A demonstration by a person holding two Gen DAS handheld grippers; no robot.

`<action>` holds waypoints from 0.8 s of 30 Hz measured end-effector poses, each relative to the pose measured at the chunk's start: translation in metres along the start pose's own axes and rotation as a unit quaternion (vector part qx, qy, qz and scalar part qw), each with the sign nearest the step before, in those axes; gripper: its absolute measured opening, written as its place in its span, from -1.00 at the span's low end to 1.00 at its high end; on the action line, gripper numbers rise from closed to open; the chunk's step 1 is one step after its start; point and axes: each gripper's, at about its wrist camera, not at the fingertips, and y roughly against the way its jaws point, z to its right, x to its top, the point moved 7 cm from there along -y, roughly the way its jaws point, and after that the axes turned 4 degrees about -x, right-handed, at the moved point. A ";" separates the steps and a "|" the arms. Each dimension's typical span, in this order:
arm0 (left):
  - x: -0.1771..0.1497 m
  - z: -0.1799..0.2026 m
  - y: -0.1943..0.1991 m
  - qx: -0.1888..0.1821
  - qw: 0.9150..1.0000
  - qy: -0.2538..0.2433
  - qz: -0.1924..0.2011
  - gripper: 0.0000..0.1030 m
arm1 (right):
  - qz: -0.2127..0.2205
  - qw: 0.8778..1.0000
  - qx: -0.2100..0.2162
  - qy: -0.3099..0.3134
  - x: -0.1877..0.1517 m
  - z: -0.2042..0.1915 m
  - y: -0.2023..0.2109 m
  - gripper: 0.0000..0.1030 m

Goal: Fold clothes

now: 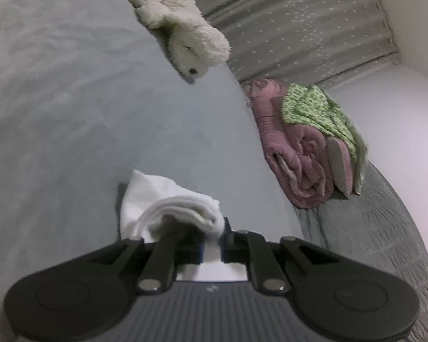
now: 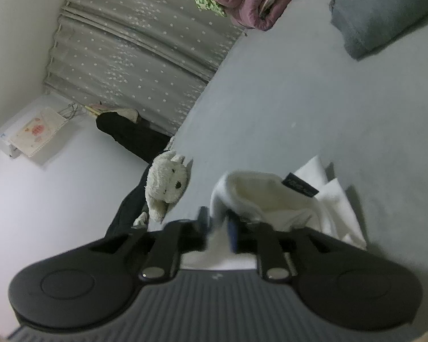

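Left wrist view showed our left gripper (image 1: 211, 245) clamped on the white garment (image 1: 168, 199) lying on the bed (image 1: 71, 114), probably pinning its fold. On the right, our right gripper (image 2: 216, 228) stood parted, cloth between its jaws, seemingly letting go.

White garment (image 1: 168, 202) — soft, seemingly fleecy cloth, matt.

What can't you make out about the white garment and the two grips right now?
- Left wrist view: the left hand-held gripper hides the white garment behind it, near edge included.
- Right wrist view: the right hand-held gripper is motion-blurred; pad contact is unclear.
- Right wrist view: the dark label is too small to read.
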 end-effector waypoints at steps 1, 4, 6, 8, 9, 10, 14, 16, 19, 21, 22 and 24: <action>0.000 0.000 0.000 0.002 1.000 0.002 0.002 -0.75 | 0.009 1.000 0.005 0.000 0.002 -0.002 0.004 0.21; 0.005 0.001 0.006 0.010 1.000 0.001 0.021 -0.41 | 0.036 0.999 0.015 0.001 0.009 -0.005 0.018 0.31; 0.012 0.003 0.014 0.019 0.999 -0.007 0.045 -0.22 | 0.048 0.999 0.008 0.000 0.014 -0.003 0.026 0.31; 0.018 0.005 0.021 0.029 0.997 -0.018 0.066 -0.19 | 0.058 0.998 -0.008 0.005 0.017 0.000 0.030 0.31; 0.020 0.006 0.023 0.038 0.996 -0.028 0.072 -0.15 | 0.062 0.998 -0.018 0.010 0.018 0.001 0.031 0.31; 0.021 0.007 0.025 0.048 0.995 -0.040 0.077 -0.14 | 0.065 0.997 -0.029 0.015 0.019 0.002 0.032 0.31; 0.022 0.005 0.021 0.100 0.988 -0.093 0.075 -0.08 | 0.058 0.993 -0.087 0.053 0.011 0.006 0.022 0.31; 0.021 0.002 0.017 0.117 0.985 -0.108 0.072 -0.09 | 0.049 0.989 -0.113 0.077 0.008 0.007 0.014 0.31; 0.021 -0.001 0.010 0.133 0.980 -0.129 0.072 -0.10 | 0.049 0.981 -0.143 0.123 0.008 0.004 -0.001 0.31; 0.022 -0.001 0.004 0.137 0.979 -0.134 0.069 -0.10 | 0.046 0.975 -0.157 0.153 0.007 0.004 -0.012 0.26; 0.022 -0.001 0.001 0.139 0.979 -0.136 0.068 -0.12 | 0.042 0.971 -0.165 0.168 0.006 0.004 -0.019 0.18; 0.022 -0.001 -0.001 0.145 0.976 -0.143 0.072 -0.23 | 0.041 0.962 -0.182 0.199 0.003 0.007 -0.031 -0.09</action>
